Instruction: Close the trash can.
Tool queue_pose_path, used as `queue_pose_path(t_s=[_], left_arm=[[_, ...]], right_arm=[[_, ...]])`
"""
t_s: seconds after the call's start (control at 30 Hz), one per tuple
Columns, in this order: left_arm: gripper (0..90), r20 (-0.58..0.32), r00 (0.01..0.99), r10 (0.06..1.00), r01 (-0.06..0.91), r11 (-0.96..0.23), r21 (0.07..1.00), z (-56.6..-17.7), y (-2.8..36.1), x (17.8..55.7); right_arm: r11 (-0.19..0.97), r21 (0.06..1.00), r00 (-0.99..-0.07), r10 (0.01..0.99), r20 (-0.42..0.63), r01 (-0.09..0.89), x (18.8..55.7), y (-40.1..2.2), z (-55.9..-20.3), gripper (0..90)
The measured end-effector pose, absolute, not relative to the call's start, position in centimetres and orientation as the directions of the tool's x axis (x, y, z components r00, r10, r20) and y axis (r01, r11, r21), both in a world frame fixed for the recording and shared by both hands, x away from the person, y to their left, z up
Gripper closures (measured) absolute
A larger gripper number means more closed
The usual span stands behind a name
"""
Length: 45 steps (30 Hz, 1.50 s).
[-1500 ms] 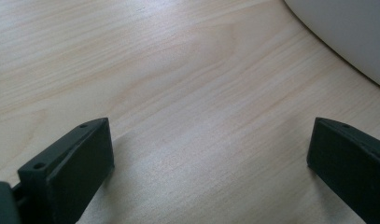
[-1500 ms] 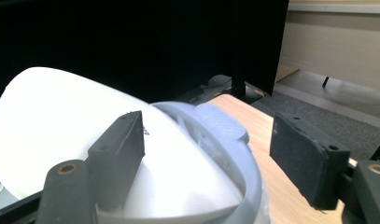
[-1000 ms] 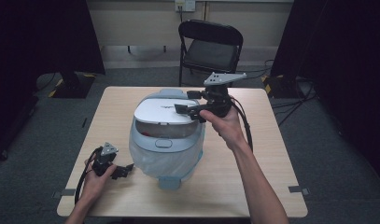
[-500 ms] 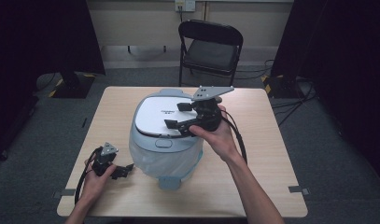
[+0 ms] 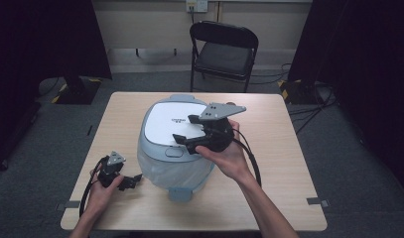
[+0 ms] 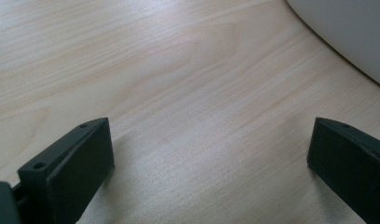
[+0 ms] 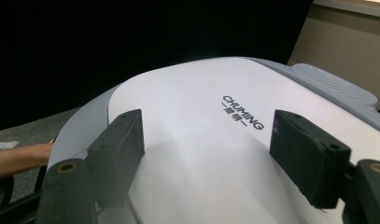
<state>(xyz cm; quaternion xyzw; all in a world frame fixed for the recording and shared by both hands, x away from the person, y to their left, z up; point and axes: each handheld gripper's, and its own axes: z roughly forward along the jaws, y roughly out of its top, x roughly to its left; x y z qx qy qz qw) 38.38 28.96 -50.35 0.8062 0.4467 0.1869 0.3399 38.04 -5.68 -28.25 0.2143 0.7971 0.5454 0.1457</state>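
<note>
A large pale blue rice cooker (image 5: 172,148) with a white lid (image 7: 201,140) stands in the middle of the wooden table (image 5: 279,173); its lid is down. My right gripper (image 5: 184,130) hovers just over the lid's right side, jaws open and spread above the white top near the printed brand name (image 7: 242,113). My left gripper (image 5: 134,180) rests low on the table at the front left, beside the cooker's base (image 6: 346,37), open with bare wood between its jaws.
A black folding chair (image 5: 224,49) stands behind the table's far edge. Cables trail from both grippers across the table. Dark curtains hang to the left and right. Grey tape marks (image 5: 316,201) sit near the table's front corners.
My right gripper has moved left and toward the front, from the cooker's far right edge onto the lid. The left gripper has stayed put.
</note>
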Motion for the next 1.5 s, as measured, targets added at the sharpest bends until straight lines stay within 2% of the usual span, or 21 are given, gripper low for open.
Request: queue_pose_path(t_s=[0.07, 0.1, 0.47, 0.73, 0.93, 1.5], left_arm=[[0.0, -0.003, 0.531, 0.847, 0.593, -0.37, 0.715, -50.3, 29.0, 38.4], [0.0, -0.001, 0.53, 0.848, 0.593, -0.37, 0.715, -50.4, 29.0, 38.4], [0.0, -0.002, 0.531, 0.848, 0.594, -0.37, 0.715, -50.3, 29.0, 38.4], [0.0, -0.003, 0.53, 0.848, 0.594, -0.369, 0.715, -50.3, 29.0, 38.4], [0.0, -0.003, 0.531, 0.847, 0.593, -0.37, 0.715, -50.3, 29.0, 38.4], [0.0, -0.003, 0.531, 0.847, 0.593, -0.37, 0.715, -50.3, 29.0, 38.4]], right_arm=[[0.312, 0.932, -0.865, 0.501, 0.002, 0.183, 38.0, -5.7, -28.3, 25.4], [0.36, 0.917, -0.86, 0.508, -0.037, 0.173, 37.9, -5.5, -28.2, 26.5], [0.332, 0.924, -0.85, 0.527, -0.018, 0.187, 38.2, -5.2, -28.3, 26.1], [0.287, 0.932, -0.84, 0.542, 0.032, 0.221, 39.5, -6.0, -28.0, 20.9], [0.263, 0.939, -0.815, 0.579, 0.028, 0.22, 40.0, -7.5, -27.3, 18.0], [0.198, 0.939, -0.663, 0.747, 0.041, 0.281, 42.0, -14.7, -26.6, 16.2]])
